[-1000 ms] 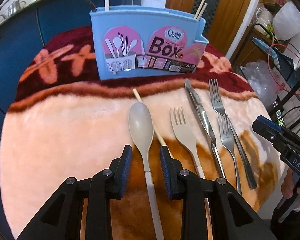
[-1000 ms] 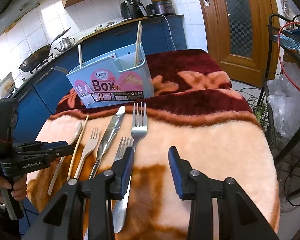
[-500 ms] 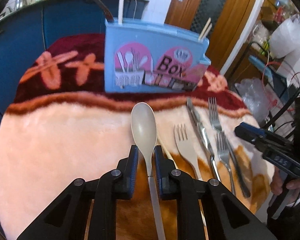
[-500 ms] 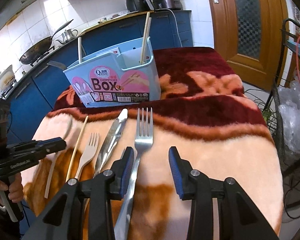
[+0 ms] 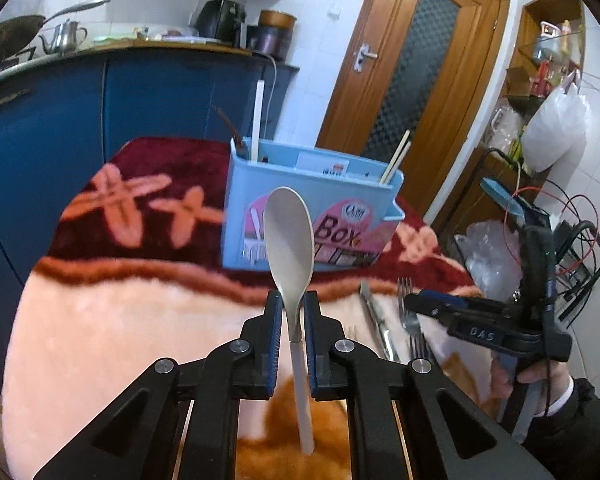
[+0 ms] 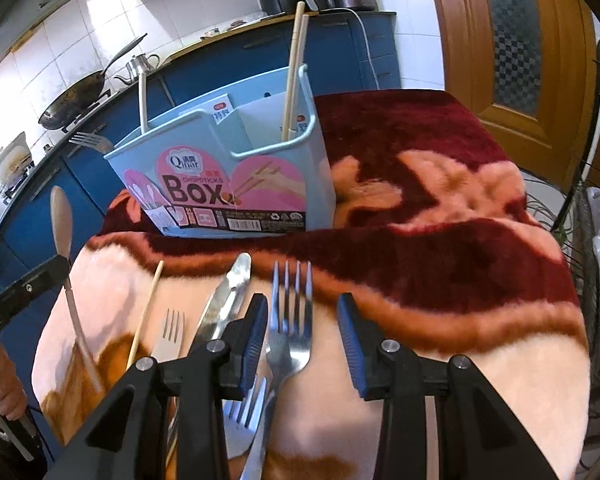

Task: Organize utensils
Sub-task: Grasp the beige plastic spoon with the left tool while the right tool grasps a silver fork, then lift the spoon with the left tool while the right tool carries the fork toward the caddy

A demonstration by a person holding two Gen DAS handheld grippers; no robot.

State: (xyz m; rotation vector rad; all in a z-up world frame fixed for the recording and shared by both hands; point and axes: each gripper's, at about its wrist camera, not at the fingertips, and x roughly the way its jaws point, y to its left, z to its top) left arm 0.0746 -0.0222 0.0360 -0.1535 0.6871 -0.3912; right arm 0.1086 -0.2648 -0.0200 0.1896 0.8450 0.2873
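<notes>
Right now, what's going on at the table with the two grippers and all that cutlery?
A person is sorting utensils into the blue chopsticks box. The left gripper is closing on the neck of the beige spoon, which is lifted off the blanket in front of the box. The right gripper stands open over the large metal fork, not gripping it. A knife, a pale fork, a loose chopstick and a smaller fork still lie on the blanket.

Blue cabinets, wooden door (glazed) — white tiles
</notes>
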